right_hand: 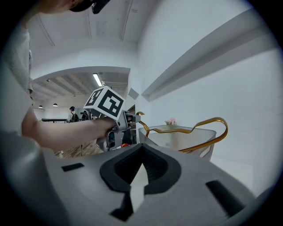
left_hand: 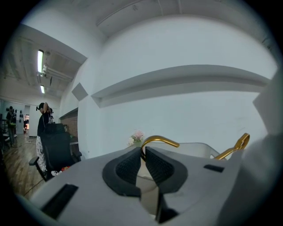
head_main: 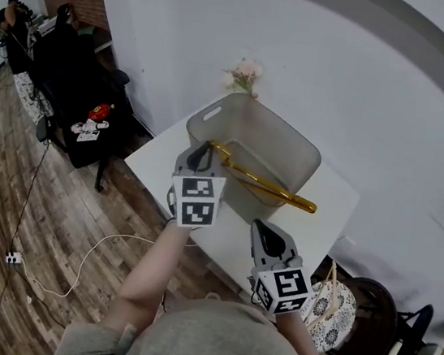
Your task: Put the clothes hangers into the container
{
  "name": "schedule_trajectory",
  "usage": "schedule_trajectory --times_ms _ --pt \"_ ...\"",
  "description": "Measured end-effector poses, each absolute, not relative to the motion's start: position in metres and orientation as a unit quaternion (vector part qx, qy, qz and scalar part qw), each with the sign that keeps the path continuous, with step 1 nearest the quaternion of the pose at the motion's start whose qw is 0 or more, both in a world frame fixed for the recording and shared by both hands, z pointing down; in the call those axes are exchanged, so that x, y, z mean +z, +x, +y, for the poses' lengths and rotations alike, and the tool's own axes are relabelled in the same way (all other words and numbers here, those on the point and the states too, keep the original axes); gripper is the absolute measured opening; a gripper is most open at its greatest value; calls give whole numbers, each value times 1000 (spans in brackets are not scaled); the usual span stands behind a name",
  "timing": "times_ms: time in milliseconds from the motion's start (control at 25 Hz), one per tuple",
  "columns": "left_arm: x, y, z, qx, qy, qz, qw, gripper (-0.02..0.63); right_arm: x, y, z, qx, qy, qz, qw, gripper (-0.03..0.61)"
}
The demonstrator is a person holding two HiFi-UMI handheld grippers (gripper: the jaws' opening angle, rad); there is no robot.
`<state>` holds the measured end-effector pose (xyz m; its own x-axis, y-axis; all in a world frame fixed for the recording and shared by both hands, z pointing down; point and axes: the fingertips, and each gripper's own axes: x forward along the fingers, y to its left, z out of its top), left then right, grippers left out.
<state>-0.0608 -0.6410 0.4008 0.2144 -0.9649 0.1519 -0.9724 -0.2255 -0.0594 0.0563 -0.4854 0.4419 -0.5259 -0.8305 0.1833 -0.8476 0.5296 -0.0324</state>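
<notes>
A gold clothes hanger (head_main: 274, 188) lies slanted over the open top of the grey container (head_main: 292, 141), its far end poking past the bin's right corner. My left gripper (head_main: 205, 152) is shut on the hanger's hook at the bin's near left side. In the left gripper view the hook (left_hand: 160, 141) curves up from between the shut pads (left_hand: 128, 170). My right gripper (head_main: 264, 229) hangs lower, over the table's front edge, shut with nothing in it. The right gripper view shows the hanger (right_hand: 216, 125) above the container (right_hand: 185, 137) and the left gripper (right_hand: 116, 126).
The container stands on a small white table (head_main: 329, 200) against a white wall, with pink flowers (head_main: 244, 75) behind it. A black office chair (head_main: 75, 82) stands at the left. A patterned round seat (head_main: 332, 313) is at the right. A white cable (head_main: 88, 256) runs over the wood floor.
</notes>
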Motion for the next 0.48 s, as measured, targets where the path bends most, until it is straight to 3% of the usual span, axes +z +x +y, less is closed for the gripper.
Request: schedule_trajectory --times_ms 480 --pt "431 -70 -623 89 775 -624 53 18 446 56 -479 62 482 -871 75 3"
